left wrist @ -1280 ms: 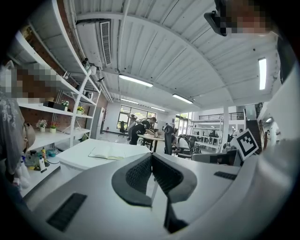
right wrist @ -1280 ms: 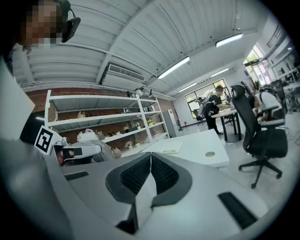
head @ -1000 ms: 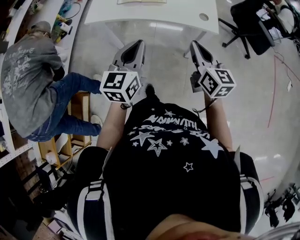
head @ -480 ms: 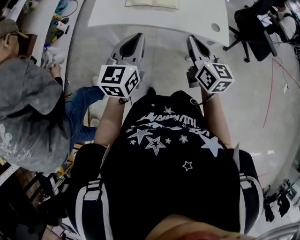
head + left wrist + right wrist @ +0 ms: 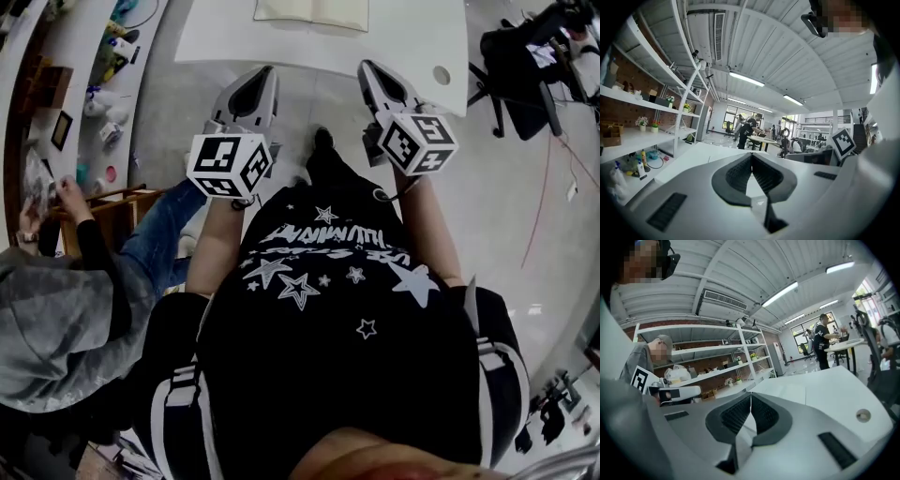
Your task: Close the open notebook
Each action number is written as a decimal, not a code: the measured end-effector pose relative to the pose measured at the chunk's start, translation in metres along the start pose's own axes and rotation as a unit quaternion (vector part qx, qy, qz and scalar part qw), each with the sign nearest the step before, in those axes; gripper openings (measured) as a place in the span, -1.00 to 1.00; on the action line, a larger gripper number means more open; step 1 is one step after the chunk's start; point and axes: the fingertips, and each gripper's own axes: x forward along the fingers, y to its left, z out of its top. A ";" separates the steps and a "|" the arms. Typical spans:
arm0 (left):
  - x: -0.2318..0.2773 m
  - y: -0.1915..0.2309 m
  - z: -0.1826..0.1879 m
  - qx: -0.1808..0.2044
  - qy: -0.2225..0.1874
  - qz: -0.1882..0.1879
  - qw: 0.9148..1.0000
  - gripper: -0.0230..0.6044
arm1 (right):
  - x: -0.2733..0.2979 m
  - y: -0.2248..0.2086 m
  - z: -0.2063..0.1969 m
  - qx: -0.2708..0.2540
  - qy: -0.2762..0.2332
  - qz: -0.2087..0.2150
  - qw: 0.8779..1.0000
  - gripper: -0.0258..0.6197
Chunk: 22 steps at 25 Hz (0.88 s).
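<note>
Left gripper [image 5: 259, 84]: closed, ribbed pads [image 5: 740, 171] pressed tip to tip, nothing between them. Held out ahead of the body, tip at the near edge of the table [image 5: 412, 42].

Right gripper [image 5: 373, 80]: closed as well, pads [image 5: 761, 413] meeting along one thin seam, empty. Level with the left one and beside it, tip also at the near table edge.

Marker cubes [image 5: 230, 164] [image 5: 420, 142]: one at the rear of each gripper, just above the forearms.

Notebook [image 5: 314, 11]: open, lying flat on the far part of the table. Cut off by the top edge of the head view. Ahead of the two grippers and roughly between their lines, well apart from both, touched by neither.

Table: white. Round hole [image 5: 441, 73] near its right corner, right of the right gripper, also seen in the right gripper view [image 5: 863, 415].

Further out: black chair [image 5: 525, 61] right of the table. Shelves [image 5: 89, 84] at left, with small bottles and oddments. Second person [image 5: 66, 319] in grey top and jeans at lower left, one hand up by the shelves.
</note>
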 end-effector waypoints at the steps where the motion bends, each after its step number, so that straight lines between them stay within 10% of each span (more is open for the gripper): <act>1: 0.006 0.007 0.001 0.001 0.001 0.007 1.000 -0.89 | 0.012 -0.003 0.002 0.000 0.002 0.006 1.000 -0.89; 22: 0.113 0.119 0.015 0.004 0.003 0.162 0.987 -0.89 | 0.203 -0.044 0.030 -0.043 0.077 0.165 0.982 -0.89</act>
